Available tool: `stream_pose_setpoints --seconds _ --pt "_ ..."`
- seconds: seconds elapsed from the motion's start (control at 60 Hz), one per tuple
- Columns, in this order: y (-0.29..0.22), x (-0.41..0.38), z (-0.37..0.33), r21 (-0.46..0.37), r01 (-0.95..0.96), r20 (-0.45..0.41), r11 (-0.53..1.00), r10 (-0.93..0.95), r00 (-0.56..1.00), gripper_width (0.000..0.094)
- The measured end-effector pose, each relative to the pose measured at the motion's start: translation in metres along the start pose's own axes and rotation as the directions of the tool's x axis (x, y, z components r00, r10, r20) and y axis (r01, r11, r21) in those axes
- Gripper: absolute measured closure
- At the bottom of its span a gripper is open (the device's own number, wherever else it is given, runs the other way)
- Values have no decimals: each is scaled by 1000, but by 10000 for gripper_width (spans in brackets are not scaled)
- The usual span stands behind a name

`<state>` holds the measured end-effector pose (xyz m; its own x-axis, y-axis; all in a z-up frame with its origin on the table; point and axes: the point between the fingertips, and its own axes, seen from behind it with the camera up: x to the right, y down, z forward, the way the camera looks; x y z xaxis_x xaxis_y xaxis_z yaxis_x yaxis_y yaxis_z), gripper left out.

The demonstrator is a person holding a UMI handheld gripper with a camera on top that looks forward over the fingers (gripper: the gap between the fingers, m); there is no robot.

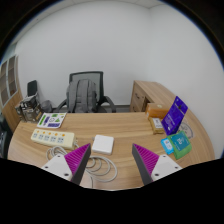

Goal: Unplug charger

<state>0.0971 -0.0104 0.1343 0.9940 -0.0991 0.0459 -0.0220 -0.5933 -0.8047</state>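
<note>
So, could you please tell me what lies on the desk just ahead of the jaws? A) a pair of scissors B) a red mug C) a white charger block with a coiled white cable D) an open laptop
C: a white charger with its looped white cable lies on the wooden desk just ahead of the open gripper.

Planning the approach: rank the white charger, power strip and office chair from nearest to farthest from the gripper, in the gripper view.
1. White charger: just ahead of the open fingers.
2. Power strip: farther along the desk, to the left.
3. Office chair: beyond the desk's far edge.
</note>
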Motion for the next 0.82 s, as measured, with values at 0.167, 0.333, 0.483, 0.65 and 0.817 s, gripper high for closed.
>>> stream_pose_setpoints --seconds 0.167,0.333,0.483,0.65,0.817 --pt "-2 -13 -68 2 12 3 1000 -12 1000 74" --pt "-3 -18 -118 13 2 -16 1000 -2 1000 74" --pt "-2 -19 -147 27 19 -31 999 -19 999 76" --pt "9 -27 -158 16 5 -9 1000 -5 1000 76" --pt "5 -27 -163 21 6 -4 1000 -6 1000 74"
